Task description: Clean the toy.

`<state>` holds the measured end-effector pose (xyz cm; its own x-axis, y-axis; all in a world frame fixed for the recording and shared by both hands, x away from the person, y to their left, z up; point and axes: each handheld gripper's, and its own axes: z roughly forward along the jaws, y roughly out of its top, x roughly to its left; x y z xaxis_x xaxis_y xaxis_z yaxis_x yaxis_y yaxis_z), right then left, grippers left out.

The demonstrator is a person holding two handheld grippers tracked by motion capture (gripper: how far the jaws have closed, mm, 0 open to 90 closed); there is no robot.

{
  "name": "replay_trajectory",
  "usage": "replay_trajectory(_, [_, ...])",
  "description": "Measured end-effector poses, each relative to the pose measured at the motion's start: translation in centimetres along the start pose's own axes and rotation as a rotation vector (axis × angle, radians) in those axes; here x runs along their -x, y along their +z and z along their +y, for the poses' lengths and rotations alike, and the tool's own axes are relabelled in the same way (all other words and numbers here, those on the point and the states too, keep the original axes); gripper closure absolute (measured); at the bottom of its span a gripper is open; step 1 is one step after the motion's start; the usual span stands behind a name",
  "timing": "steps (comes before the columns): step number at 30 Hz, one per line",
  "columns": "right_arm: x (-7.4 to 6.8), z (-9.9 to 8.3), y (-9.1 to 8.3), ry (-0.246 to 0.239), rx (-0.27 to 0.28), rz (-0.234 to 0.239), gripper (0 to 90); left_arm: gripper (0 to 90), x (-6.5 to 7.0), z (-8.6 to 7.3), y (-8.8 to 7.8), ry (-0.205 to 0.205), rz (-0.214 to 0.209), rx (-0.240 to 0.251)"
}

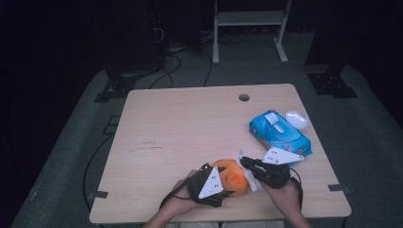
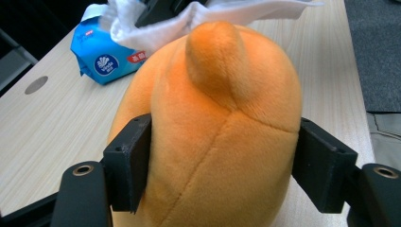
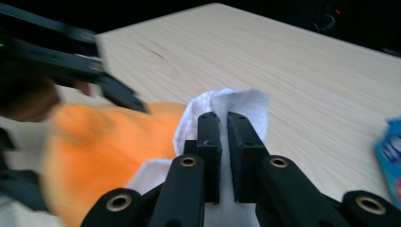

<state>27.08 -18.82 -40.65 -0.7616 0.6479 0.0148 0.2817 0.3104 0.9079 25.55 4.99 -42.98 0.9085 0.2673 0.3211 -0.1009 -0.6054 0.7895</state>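
At the near edge of the bench [image 1: 180, 123], the left gripper [image 1: 223, 183] clamps the orange plush [image 1: 234, 176] from its left, while the right gripper [image 1: 245, 164], pinched shut on a white wipe [image 3: 234, 106], sits just right of it, so wiping runs leftward across the plush.

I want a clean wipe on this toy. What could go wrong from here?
The left tongs grip the round orange plush toy only at its sides, so it may twist loose. The thin white wipe pinched in the right tongs could tear or slip out.
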Motion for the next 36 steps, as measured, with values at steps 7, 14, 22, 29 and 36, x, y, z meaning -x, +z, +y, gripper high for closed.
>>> replay_trajectory(7, [-2.4,1.1,-0.2,-0.070,0.030,0.064,83.1,27.5,0.0,-0.1,0.0,-0.012,0.000,0.005])
replay_trajectory(14, [-0.8,0.5,-0.6,0.004,0.043,0.058,83.1,27.6,-0.4,-0.1,0.1,-0.038,-0.005,0.015])
replay_trajectory(22, [-4.2,1.8,-0.6,-0.151,0.064,0.083,83.0,27.4,-1.0,-0.3,0.1,-0.096,0.002,0.012])
replay_trajectory(29, [-4.6,1.5,0.0,-0.198,0.053,0.066,83.3,29.2,-1.4,-0.6,0.1,-0.127,-0.012,0.015])
replay_trajectory(36, [-0.2,-0.4,-0.1,-0.035,0.038,-0.020,83.3,31.3,-1.8,-0.9,0.0,-0.160,-0.019,0.024])
